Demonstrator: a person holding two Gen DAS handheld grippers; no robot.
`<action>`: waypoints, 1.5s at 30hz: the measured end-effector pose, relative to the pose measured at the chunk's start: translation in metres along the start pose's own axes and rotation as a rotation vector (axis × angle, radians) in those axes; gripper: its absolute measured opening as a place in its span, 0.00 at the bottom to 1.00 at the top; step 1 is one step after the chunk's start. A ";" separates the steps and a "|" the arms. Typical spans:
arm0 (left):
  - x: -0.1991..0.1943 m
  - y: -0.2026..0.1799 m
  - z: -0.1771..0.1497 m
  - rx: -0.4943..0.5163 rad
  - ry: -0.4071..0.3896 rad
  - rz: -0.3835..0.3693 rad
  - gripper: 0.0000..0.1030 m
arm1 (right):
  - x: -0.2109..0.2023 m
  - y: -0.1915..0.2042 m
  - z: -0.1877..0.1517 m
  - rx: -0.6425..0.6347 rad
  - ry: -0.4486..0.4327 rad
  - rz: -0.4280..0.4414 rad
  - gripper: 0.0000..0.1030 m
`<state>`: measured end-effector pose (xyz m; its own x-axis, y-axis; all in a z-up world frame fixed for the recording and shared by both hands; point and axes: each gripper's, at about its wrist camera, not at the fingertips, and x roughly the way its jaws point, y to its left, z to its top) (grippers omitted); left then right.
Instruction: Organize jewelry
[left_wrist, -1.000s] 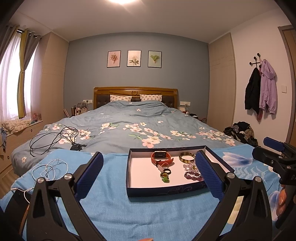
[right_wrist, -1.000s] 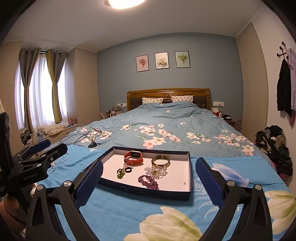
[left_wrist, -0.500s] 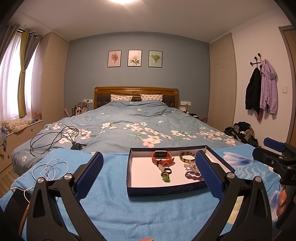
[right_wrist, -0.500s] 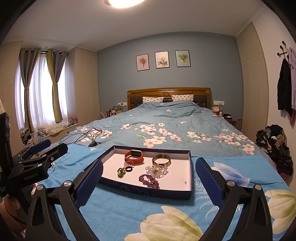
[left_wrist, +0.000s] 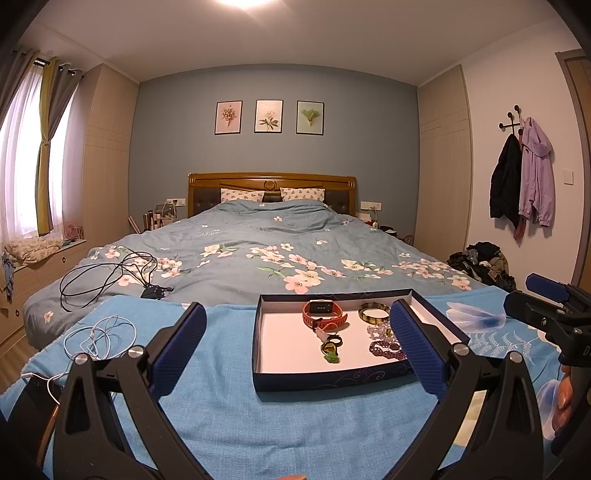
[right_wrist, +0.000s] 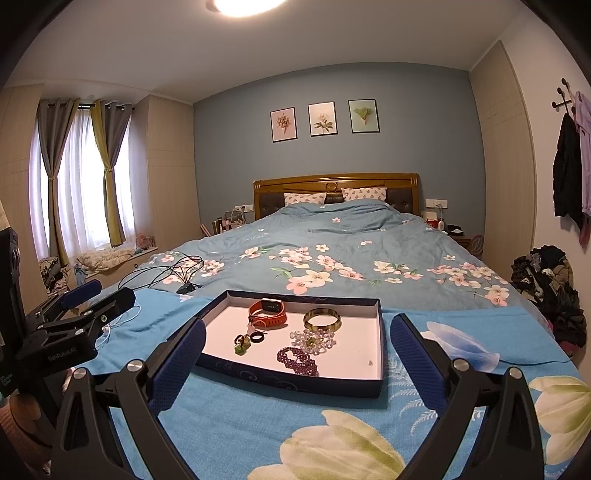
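Observation:
A dark blue tray (left_wrist: 317, 380) (right_wrist: 295, 384) lies on the blue floral blanket at the bed's foot. Inside it rest an orange watch (left_wrist: 324, 316) (right_wrist: 267, 312), a gold bangle (left_wrist: 373, 313) (right_wrist: 322, 319), a clear bead bracelet (right_wrist: 314, 339), a purple bead bracelet (left_wrist: 386, 349) (right_wrist: 297, 361), a black ring (right_wrist: 257, 336) and a green ring (left_wrist: 330, 350) (right_wrist: 242, 343). My left gripper (left_wrist: 295, 347) is open, short of the tray's left half. Open as well, my right gripper (right_wrist: 297, 358) hangs before the tray. Both hold nothing.
Black cables (left_wrist: 107, 273) and a white cable (left_wrist: 99, 336) lie on the bed at the left. A pile of clothes (right_wrist: 550, 291) sits on the floor at the right, below jackets (left_wrist: 521, 177) on a wall hook. A window bench stands at the left.
Both views have shifted only slightly; the tray sits marginally nearer in each. Both grippers stay open and the jewelry has not moved.

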<state>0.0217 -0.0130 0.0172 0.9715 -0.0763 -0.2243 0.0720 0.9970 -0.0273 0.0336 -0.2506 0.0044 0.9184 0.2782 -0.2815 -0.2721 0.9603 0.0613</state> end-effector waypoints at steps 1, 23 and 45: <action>0.000 0.000 0.000 -0.001 0.000 -0.001 0.95 | 0.000 0.000 0.000 0.001 0.001 0.000 0.94; 0.002 -0.001 -0.001 -0.001 0.005 -0.004 0.95 | 0.000 0.000 -0.001 0.004 0.005 -0.002 0.94; 0.007 -0.001 -0.004 0.001 0.012 -0.007 0.95 | 0.002 -0.002 -0.003 0.009 0.003 0.000 0.94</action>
<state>0.0272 -0.0144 0.0114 0.9682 -0.0830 -0.2360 0.0785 0.9965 -0.0282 0.0347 -0.2519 0.0014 0.9174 0.2782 -0.2845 -0.2697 0.9604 0.0695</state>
